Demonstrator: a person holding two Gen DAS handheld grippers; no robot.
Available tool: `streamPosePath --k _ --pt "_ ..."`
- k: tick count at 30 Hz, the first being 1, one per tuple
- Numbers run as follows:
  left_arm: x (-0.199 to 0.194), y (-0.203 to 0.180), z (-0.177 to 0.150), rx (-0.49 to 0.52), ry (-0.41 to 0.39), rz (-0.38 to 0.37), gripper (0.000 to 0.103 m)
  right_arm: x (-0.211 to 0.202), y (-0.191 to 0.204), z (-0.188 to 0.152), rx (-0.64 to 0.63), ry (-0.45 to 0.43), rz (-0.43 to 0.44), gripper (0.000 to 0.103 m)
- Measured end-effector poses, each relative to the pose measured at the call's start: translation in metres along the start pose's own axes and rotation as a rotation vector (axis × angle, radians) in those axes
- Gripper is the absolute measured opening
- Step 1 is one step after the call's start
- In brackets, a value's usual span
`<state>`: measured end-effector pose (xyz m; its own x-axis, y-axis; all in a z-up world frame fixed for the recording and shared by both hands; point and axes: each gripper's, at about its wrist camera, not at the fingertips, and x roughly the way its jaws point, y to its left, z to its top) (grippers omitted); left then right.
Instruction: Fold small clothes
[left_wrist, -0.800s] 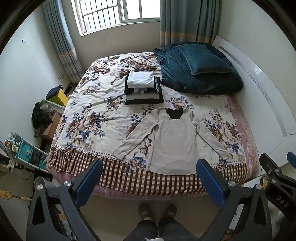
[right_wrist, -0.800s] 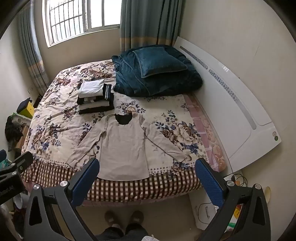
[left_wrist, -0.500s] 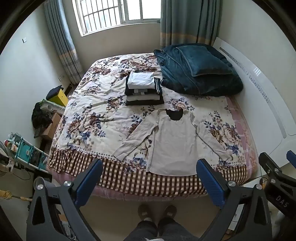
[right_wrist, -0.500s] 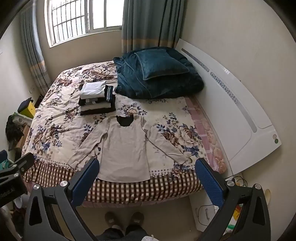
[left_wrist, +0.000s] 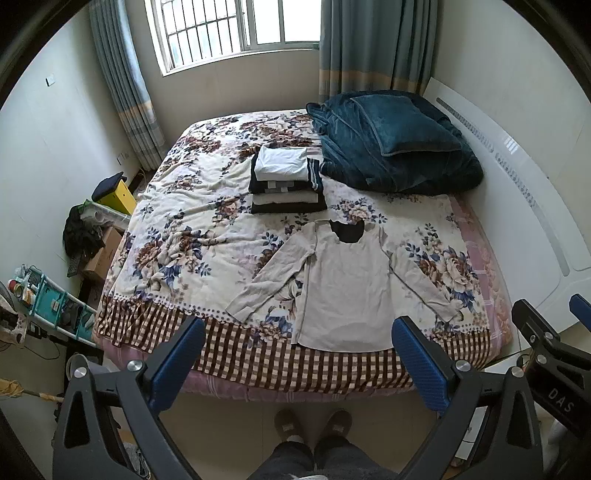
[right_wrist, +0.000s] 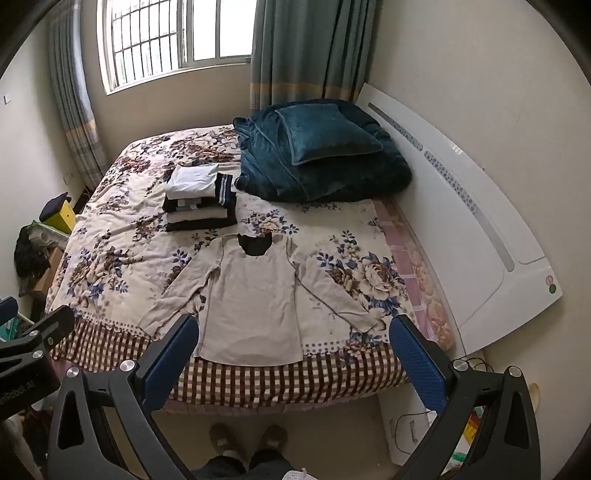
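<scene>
A beige long-sleeved shirt (left_wrist: 347, 284) with a black collar lies flat on the floral bed, sleeves spread, hem at the near checked edge; it also shows in the right wrist view (right_wrist: 255, 299). A stack of folded clothes (left_wrist: 286, 181) sits behind it, also in the right wrist view (right_wrist: 201, 201). My left gripper (left_wrist: 297, 363) is open and empty, held high above the bed's near edge. My right gripper (right_wrist: 293, 363) is open and empty at the same height, to the right.
A dark teal blanket with a pillow (left_wrist: 395, 144) lies at the bed's far right by the white headboard (right_wrist: 472, 221). Boxes, a yellow bin (left_wrist: 116, 197) and a teal rack (left_wrist: 48, 302) crowd the floor on the left. The person's slippered feet (left_wrist: 314, 424) stand at the bed's foot.
Both grippers have tilted down slightly, so the bed and shirt sit a little lower in view. Both stay open and empty. The clothes have not moved.
</scene>
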<state>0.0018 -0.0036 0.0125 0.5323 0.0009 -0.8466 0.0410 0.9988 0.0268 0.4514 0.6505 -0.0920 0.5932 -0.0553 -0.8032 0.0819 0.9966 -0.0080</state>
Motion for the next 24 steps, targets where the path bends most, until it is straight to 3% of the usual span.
streamPosePath --k 24 --pt "-0.01 -0.002 0.0 -0.001 -0.028 -0.013 0.103 -0.021 -0.002 0.006 -0.011 -0.017 0.015 0.103"
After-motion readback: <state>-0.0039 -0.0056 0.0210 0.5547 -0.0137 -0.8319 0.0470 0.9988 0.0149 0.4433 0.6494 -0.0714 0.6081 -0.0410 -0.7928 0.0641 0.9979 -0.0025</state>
